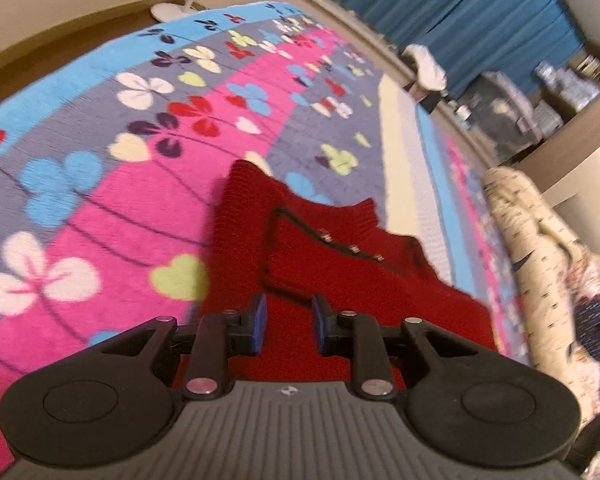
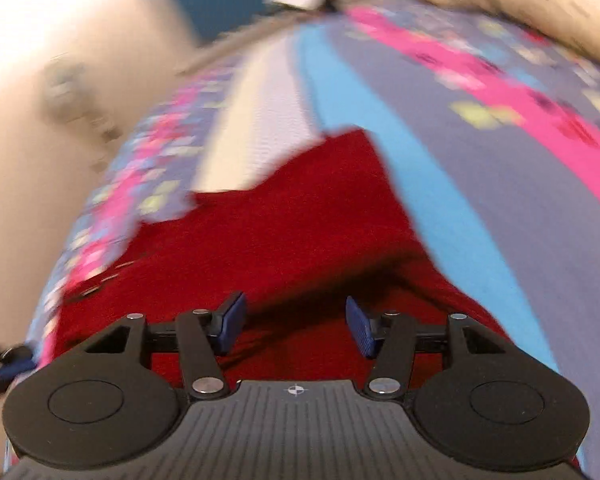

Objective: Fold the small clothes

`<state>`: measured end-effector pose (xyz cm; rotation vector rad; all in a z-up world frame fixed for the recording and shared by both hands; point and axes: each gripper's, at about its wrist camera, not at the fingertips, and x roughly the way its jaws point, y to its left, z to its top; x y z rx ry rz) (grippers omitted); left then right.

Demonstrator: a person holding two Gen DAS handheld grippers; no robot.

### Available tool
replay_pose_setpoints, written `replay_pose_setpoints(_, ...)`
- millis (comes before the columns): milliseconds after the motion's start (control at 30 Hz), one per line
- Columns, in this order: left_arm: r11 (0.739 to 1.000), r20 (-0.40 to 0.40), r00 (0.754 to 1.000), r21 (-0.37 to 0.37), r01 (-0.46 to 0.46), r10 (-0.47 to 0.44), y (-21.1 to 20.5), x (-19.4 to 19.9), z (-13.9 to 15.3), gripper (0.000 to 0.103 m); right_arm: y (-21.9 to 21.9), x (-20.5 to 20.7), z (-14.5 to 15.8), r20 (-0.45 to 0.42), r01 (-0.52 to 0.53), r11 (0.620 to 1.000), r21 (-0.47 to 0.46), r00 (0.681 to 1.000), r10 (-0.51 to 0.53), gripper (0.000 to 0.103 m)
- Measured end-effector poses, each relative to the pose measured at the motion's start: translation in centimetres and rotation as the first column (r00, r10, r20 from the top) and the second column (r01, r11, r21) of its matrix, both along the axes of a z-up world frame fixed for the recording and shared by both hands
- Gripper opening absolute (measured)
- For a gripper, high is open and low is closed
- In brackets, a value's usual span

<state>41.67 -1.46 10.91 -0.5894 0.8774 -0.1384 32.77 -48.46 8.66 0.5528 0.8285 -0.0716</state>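
- Red knit (image 1: 324,248) lies spread on the flowered blanket (image 1: 100,184) of the bed, toward the edge where the pale strip (image 1: 404,152) runs. Row of small buttons shows along a dark trim line.
- My left gripper (image 1: 288,330) hangs over the near part of the knit, jaws a narrow gap apart, nothing between the pads; I can't tell if they brush the fabric.
- My right gripper (image 2: 296,326) sits above the knit (image 2: 284,216) from the other side, jaws wide, empty. This view is badly smeared.
- Risk, as I judge it: with the right view this blurred, I may close on the wrong layer, or pinch blanket (image 2: 480,200) together with knit, and drag both.
- Risk: left jaws so narrow could slide over thick knit instead of biting, so one corner lags and the fold goes crooked.
- Risk: buttons may snag a pad.
- Knit's far corner nears the bed edge; a hard pull could slip it off.
- Containers: none that I can make out.
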Motion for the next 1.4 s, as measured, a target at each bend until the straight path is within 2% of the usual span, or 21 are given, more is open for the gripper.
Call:
replay_pose_setpoints(67, 1.000, 0.008, 1.000, -0.026, -0.005, 0.005, -0.2, 0.8, -0.8, 0.025, -0.2, 1.1, -1.3, 0.000, 0.045, 0.996, 0.083, 0.999, -0.046, 0.057)
replay_pose_setpoints(267, 0.998, -0.022, 0.999, -0.047, -0.049, 0.048, 0.0, 3.1, -3.8, 0.025, -2.5, 1.5, -2.1, -0.016, 0.128, 0.976, 0.177, 0.992, -0.128, 0.056)
replay_pose_setpoints(433, 0.995, 0.001, 0.996, -0.063, -0.083, 0.084, -0.1, 4.2, -5.3, 0.025, -3.6, 0.3, -2.9, -0.035, 0.165, 0.956, 0.243, 0.986, -0.162, 0.051)
replay_pose_setpoints(467, 0.995, 0.003, 0.996, -0.057, -0.087, 0.087, -0.2, 4.2, -5.2, 0.021, -3.7, 0.3, -3.0, -0.041, 0.175, 0.954, 0.244, 0.985, -0.170, 0.048)
replay_pose_setpoints(533, 0.997, 0.020, 0.997, -0.022, -0.076, 0.076, -0.5, 4.0, -4.5, 0.009, -4.0, 0.1, -3.2, -0.053, 0.194, 0.952, 0.237, 0.981, -0.186, 0.029)
replay_pose_setpoints(633, 0.998, 0.075, 0.995, 0.011, -0.069, 0.068, -0.6, 2.9, -1.9, 0.007, -4.2, -0.2, -2.8, -0.059, 0.216, 0.946, 0.242, 0.976, -0.208, 0.017)
replay_pose_setpoints(733, 0.996, 0.110, 0.990, 0.000, -0.094, 0.094, -0.3, 0.8, 1.6, 0.007, -3.8, -1.2, -0.6, -0.017, 0.205, 0.938, 0.278, 0.978, -0.208, 0.016)
replay_pose_setpoints(767, 0.995, 0.129, 0.987, 0.011, -0.100, 0.098, -0.2, 0.0, 2.7, 0.007, -3.7, -1.4, 0.0, 0.000, 0.191, 0.943, 0.274, 0.980, -0.199, 0.017)
replay_pose_setpoints(833, 0.991, 0.140, 0.985, 0.075, -0.109, 0.097, -0.3, -0.8, 3.4, 0.010, -3.5, -1.6, 0.5, -0.015, 0.181, 0.955, 0.236, 0.983, -0.183, 0.026)
replay_pose_setpoints(900, 0.979, 0.031, 0.994, 0.170, -0.113, 0.109, -0.4, 0.0, 1.8, 0.011, -3.0, -1.1, -0.4, -0.118, 0.178, 0.974, 0.142, 0.980, -0.162, 0.035)
replay_pose_setpoints(933, 0.973, -0.023, 0.992, 0.197, -0.118, 0.124, -0.3, 0.4, 1.2, 0.011, -2.8, -1.2, -0.5, -0.149, 0.191, 0.977, 0.098, 0.973, -0.175, 0.035)
replay_pose_setpoints(967, 0.971, -0.028, 0.988, 0.192, -0.141, 0.149, 0.0, 0.3, 1.2, 0.011, -2.7, -1.6, -0.3, -0.146, 0.205, 0.976, 0.081, 0.971, -0.191, 0.035)
replay_pose_setpoints(1033, 0.971, 0.052, 0.990, 0.191, -0.141, 0.133, -0.5, -0.1, 2.8, 0.015, -2.1, -2.3, 1.5, -0.075, 0.191, 0.981, 0.042, 0.979, -0.187, 0.035)
replay_pose_setpoints(1100, 0.964, 0.135, 0.988, 0.245, -0.105, 0.073, -2.2, -0.4, 4.1, 0.028, -0.9, -2.6, 3.9, 0.067, 0.146, 0.988, -0.048, 0.988, -0.142, 0.035)
replay_pose_setpoints(1133, 0.963, 0.139, 0.990, 0.258, -0.072, 0.036, -3.1, -0.4, 3.9, 0.035, -0.2, -2.5, 4.7, 0.124, 0.114, 0.988, -0.105, 0.987, -0.101, 0.035)
replay_pose_setpoints(1200, 0.962, 0.047, 0.998, 0.270, 0.036, -0.050, -4.8, 0.5, 1.7, 0.036, 0.6, -1.3, 4.5, 0.158, 0.050, 0.976, -0.212, 0.987, -0.017, 0.041)
replay_pose_setpoints(1233, 0.956, -0.026, 0.997, 0.282, 0.081, -0.076, -5.4, 1.1, 0.1, 0.036, 0.5, -0.3, 3.4, 0.109, 0.016, 0.976, -0.218, 0.994, 0.008, 0.044)
replay_pose_setpoints(1267, 0.946, -0.096, 0.993, 0.309, 0.093, -0.066, -5.8, 1.4, -1.5, 0.031, 0.0, 0.9, 1.6, 0.020, -0.012, 0.979, -0.202, 1.000, 0.016, 0.044)
replay_pose_setpoints(1300, 0.945, -0.076, 0.996, 0.319, 0.068, -0.046, -5.9, 1.2, -1.7, 0.031, -0.8, 1.6, -0.3, -0.061, -0.008, 0.985, -0.172, 0.998, -0.003, 0.034)
replay_pose_setpoints(1333, 0.942, -0.052, 0.998, 0.331, 0.059, -0.044, -6.2, 0.9, -1.1, 0.031, -1.5, 1.4, -1.0, -0.059, 0.028, 0.990, -0.138, 0.998, -0.036, 0.028)
replay_pose_setpoints(1400, 0.935, 0.042, 0.996, 0.351, 0.058, -0.078, -6.9, 0.2, 0.3, 0.038, -1.6, 1.2, 0.0, -0.014, 0.032, 0.989, -0.145, 0.999, -0.034, 0.031)
